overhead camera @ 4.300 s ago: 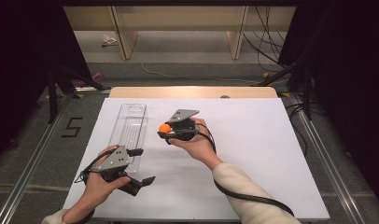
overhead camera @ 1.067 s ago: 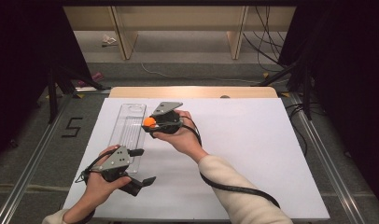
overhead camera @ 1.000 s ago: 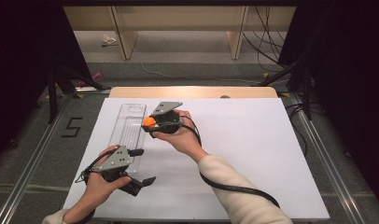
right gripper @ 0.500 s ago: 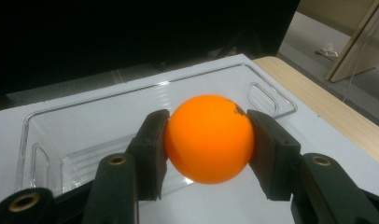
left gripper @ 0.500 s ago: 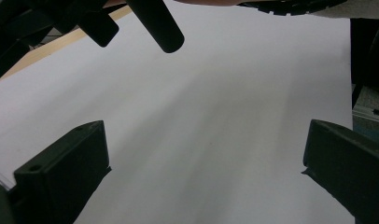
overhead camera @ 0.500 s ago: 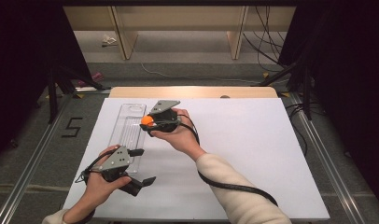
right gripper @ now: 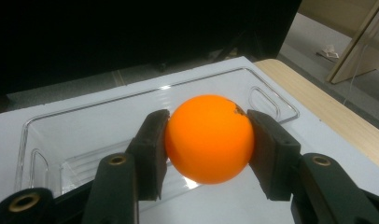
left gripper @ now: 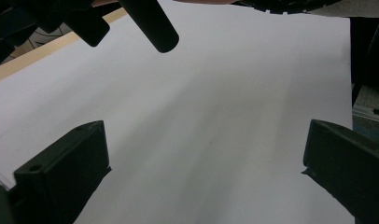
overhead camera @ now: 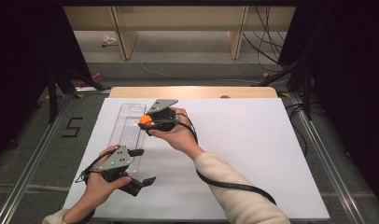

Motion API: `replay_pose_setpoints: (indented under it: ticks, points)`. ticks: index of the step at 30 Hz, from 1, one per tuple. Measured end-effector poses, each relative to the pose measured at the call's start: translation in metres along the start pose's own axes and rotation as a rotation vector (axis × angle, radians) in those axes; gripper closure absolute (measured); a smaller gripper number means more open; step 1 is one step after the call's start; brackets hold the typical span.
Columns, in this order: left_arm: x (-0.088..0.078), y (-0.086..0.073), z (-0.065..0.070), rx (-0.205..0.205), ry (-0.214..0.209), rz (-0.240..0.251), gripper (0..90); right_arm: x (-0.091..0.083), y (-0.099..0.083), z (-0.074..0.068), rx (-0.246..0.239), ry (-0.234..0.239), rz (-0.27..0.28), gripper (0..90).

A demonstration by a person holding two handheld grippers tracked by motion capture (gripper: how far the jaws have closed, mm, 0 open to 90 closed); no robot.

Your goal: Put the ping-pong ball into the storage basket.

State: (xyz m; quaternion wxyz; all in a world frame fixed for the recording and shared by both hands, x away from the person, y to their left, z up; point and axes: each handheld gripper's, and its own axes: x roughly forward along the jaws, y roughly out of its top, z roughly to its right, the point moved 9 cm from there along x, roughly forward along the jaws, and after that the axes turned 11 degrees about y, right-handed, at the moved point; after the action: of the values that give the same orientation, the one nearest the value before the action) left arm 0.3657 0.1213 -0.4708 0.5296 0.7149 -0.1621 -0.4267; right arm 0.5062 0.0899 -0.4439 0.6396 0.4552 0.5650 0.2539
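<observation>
From the high view I see my right gripper held over the near-right edge of the clear plastic tray, which lies lengthwise on the left part of the white table. An orange ball sits between its jaws, pinched on both sides and held above the tray's long right rim. My left gripper hangs low near the front left corner of the table, just off the tray's near end, with its jaws spread and nothing between them. A black cable runs from the right gripper back along my sleeve.

In the left gripper view I look along my left gripper onto bare white table. Its two black jaws stand well apart at the bottom corners, with empty space in between. The wooden edge of the table crosses the upper left corner.

In the right gripper view my right gripper clamps the orange ball: both pads press against its sides, and a small dark mark shows on its upper right. The ball is held up off the surface, with the clear plastic tray behind and below it, open and showing slotted handles at both ends. The wooden edge runs along the right
</observation>
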Motion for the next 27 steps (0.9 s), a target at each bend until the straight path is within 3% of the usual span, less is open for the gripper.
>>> replay_pose_setpoints:
  ticks: [27]
  points:
    - [0.0001,-0.0002,0.0004,0.002,-0.002,-0.002,0.0,0.0069,0.0043,0.0014,-0.003,0.003,-0.008,51.5]
